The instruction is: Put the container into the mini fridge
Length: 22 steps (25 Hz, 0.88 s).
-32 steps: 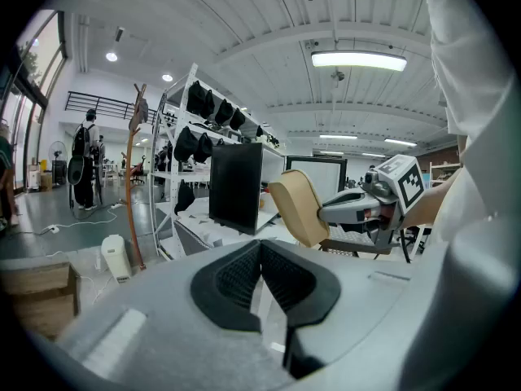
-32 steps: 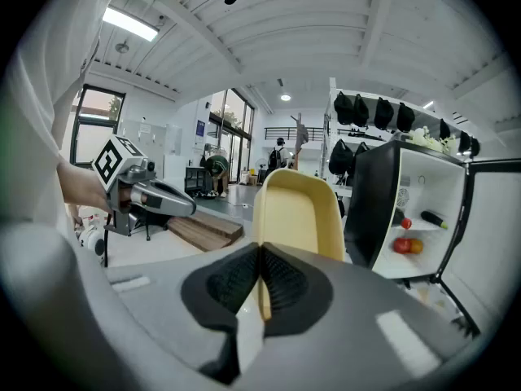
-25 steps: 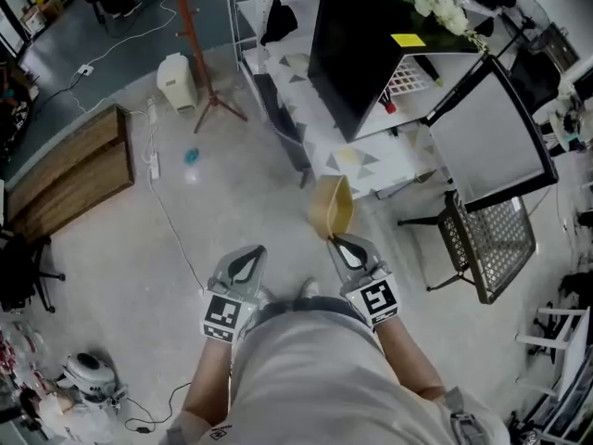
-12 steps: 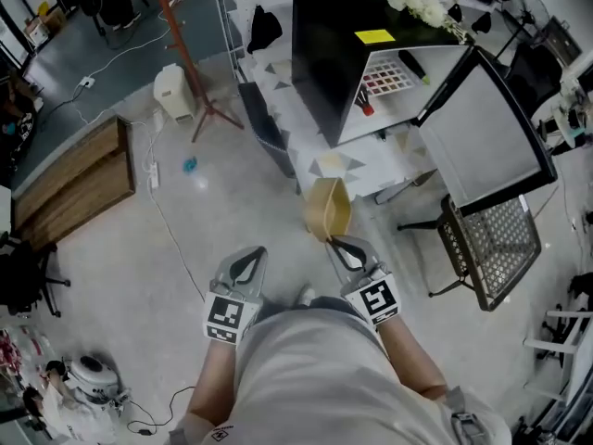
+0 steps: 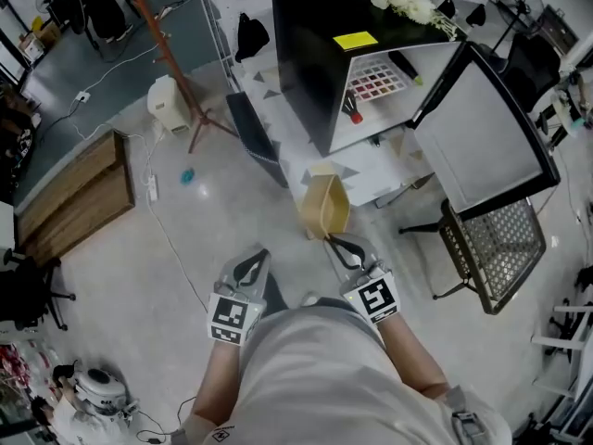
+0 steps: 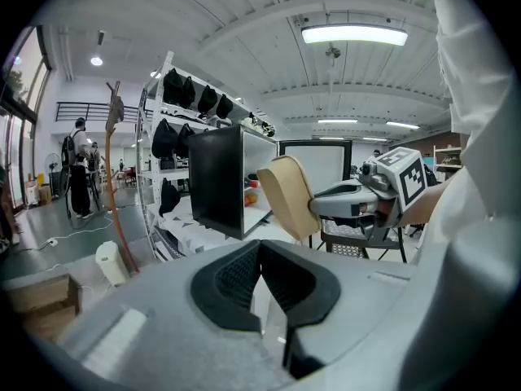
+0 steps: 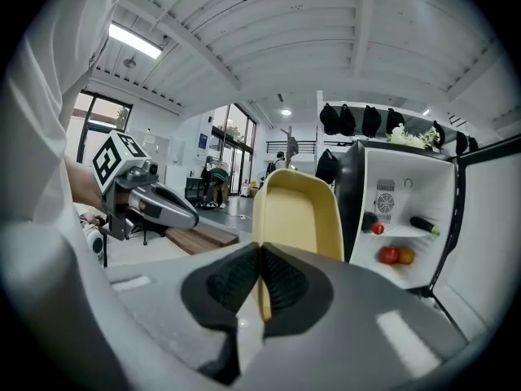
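My right gripper (image 5: 345, 247) is shut on the rim of a pale yellow container (image 5: 324, 206), held out in front of the person; the same container (image 7: 297, 214) stands upright between the jaws in the right gripper view and shows as a tan oval (image 6: 285, 195) in the left gripper view. The black mini fridge (image 5: 320, 49) stands ahead with its door (image 5: 482, 128) swung open to the right. Its white inside (image 7: 403, 226) holds red fruit (image 7: 389, 255) and a dark bottle (image 7: 425, 226). My left gripper (image 5: 248, 267) is shut and holds nothing, level with the right one.
A patterned white platform (image 5: 371, 170) carries the fridge. A metal mesh chair (image 5: 491, 244) stands to the right. A wooden coat stand (image 5: 171, 72), a small white bin (image 5: 167, 103) and a wooden bench (image 5: 74, 197) are to the left. A cable (image 5: 171, 230) runs over the floor.
The fridge and platform have drawn closer and shifted left in the head view as the person walks forward. Both grippers keep their pose, the right one still holding the container.
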Tool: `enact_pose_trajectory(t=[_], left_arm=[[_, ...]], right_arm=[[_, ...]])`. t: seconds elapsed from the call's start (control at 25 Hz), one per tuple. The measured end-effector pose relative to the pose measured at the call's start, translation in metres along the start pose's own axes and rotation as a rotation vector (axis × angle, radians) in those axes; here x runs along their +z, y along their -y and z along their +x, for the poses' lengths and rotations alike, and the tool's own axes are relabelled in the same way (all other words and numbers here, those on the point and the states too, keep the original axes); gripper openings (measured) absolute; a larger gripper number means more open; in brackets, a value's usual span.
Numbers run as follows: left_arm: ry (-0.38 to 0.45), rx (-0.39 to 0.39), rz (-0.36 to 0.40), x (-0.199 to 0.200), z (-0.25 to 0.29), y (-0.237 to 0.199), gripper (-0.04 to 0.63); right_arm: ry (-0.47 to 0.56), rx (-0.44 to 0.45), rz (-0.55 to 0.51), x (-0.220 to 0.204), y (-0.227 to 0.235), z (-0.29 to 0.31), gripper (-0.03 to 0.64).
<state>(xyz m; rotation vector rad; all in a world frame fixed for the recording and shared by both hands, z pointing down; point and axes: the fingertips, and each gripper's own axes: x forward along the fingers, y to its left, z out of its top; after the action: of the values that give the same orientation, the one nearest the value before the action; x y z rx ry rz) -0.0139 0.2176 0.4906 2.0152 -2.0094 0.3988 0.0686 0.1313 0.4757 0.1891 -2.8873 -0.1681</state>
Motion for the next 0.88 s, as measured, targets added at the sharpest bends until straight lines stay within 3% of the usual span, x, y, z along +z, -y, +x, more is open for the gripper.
enact_pose_trajectory(t=[0.36, 0.88], left_arm=[[0.008, -0.075, 0.008, 0.02, 0.057, -0.079, 0.009], [0.006, -0.285, 0.063, 0.051, 0.133, -0.178, 0.009]], right_arm=[[-0.048, -0.06, -0.003, 0.011, 0.044, 0.073, 0.012], [-0.114, -0.232, 0.075, 0.026, 0.09, 0.169, 0.012]])
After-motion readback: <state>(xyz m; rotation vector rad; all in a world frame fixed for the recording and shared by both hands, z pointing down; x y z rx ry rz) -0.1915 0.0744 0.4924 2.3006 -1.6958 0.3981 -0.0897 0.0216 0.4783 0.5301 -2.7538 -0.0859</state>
